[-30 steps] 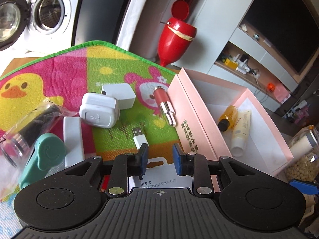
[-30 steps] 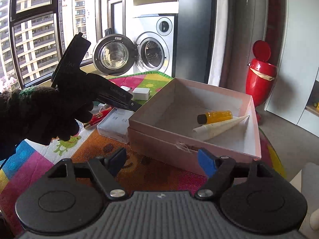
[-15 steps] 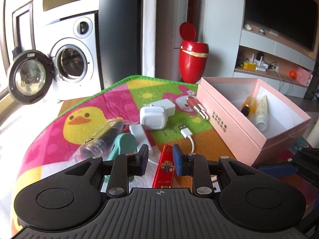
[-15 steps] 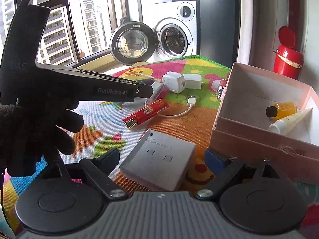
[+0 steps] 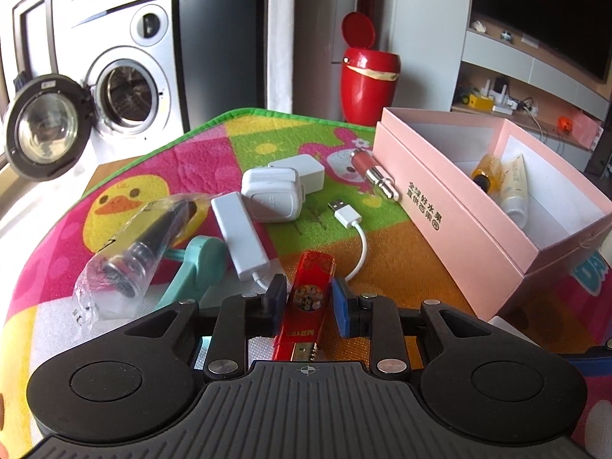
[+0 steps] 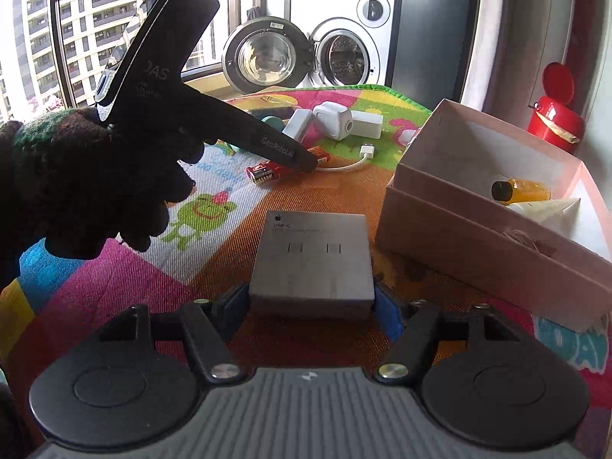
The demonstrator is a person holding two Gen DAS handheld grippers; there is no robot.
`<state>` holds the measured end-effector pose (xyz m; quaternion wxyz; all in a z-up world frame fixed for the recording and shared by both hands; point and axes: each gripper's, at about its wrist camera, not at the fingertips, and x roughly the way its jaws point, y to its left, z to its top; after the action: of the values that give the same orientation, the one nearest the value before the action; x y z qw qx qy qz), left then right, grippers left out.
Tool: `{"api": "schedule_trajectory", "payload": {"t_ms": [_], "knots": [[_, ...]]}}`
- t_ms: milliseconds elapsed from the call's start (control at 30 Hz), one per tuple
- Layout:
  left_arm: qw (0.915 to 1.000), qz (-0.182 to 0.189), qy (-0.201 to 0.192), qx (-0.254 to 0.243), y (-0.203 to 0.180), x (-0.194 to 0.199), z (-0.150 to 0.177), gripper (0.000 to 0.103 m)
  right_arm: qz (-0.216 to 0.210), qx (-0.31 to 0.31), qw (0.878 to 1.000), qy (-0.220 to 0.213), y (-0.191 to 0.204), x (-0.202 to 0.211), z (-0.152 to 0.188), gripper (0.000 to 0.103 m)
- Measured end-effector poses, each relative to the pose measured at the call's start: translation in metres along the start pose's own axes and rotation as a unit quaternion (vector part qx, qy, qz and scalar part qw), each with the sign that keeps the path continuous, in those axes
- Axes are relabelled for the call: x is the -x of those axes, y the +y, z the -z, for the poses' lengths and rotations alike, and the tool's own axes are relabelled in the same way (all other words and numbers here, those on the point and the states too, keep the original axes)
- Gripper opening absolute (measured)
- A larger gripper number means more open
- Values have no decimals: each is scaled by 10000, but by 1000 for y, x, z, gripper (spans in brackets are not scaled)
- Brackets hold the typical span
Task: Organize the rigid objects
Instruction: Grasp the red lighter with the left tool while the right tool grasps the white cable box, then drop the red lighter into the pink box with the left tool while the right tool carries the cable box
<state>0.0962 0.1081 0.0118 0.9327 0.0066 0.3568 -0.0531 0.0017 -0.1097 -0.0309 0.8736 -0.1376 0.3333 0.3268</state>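
Nearest in the right wrist view, we see the right gripper [image 6: 311, 306] with its fingers closing around the flat grey cardboard cable box [image 6: 313, 258]; both blue pads sit against the box's near corners, so we read this as a grasp. The box lies flat on the colourful cartoon-printed play mat [image 6: 214, 252] that covers the surface.

In the left wrist view, the left gripper [image 5: 306, 302] straddles the slim red rectangular lighter [image 5: 308, 298]. Its fingers stand partly apart, one on each side, and we cannot tell whether the pads press on the lighter. In the right wrist view, a dark knitted glove [image 6: 72, 187] holds this gripper's black handle.

Beyond the lighter lie a white USB cable [image 5: 350, 225], a white oblong adapter [image 5: 239, 237], a teal plastic piece [image 5: 197, 267] and a black tube in a clear plastic bag [image 5: 141, 244]. Farther on rest a white square wall charger [image 5: 271, 199], a second white block [image 5: 304, 172] behind it, and a pink-and-silver lipstick [image 5: 373, 174] just beside the open pink cardboard box [image 5: 440, 214].

Inside that box lie an amber bottle with a black cap [image 5: 484, 170] and a pale cream tube [image 5: 514, 187], touching each other.

In the background stand a washing machine with its door open [image 5: 118, 88] and a red lidded bin [image 5: 369, 80].
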Motion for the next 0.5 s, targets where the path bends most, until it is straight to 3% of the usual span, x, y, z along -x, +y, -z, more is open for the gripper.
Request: {"api": "schedule_trajectory", "payload": {"t_ms": [200,367,400,433,500], "knots": [[10000,27,63,67,0,2,4,30,28,-220,9997,-125,-5,-4,-10,78],[9991,-18,-127,-403,-5,6,11,29,14,-233,9997,-55,-8,-24,-24,84],[9985,-5,-160,-527,-7,7,13,27,1,-294,9996,-27,-10,-26,-26,81],[9979,-3,-182,-620,-8,10,15,27,-86,-301,9995,38,-11,-27,-27,71],[9980,82,-165,-598,-8,17,20,27,-93,-235,9996,101,-11,-23,-27,69]]}}
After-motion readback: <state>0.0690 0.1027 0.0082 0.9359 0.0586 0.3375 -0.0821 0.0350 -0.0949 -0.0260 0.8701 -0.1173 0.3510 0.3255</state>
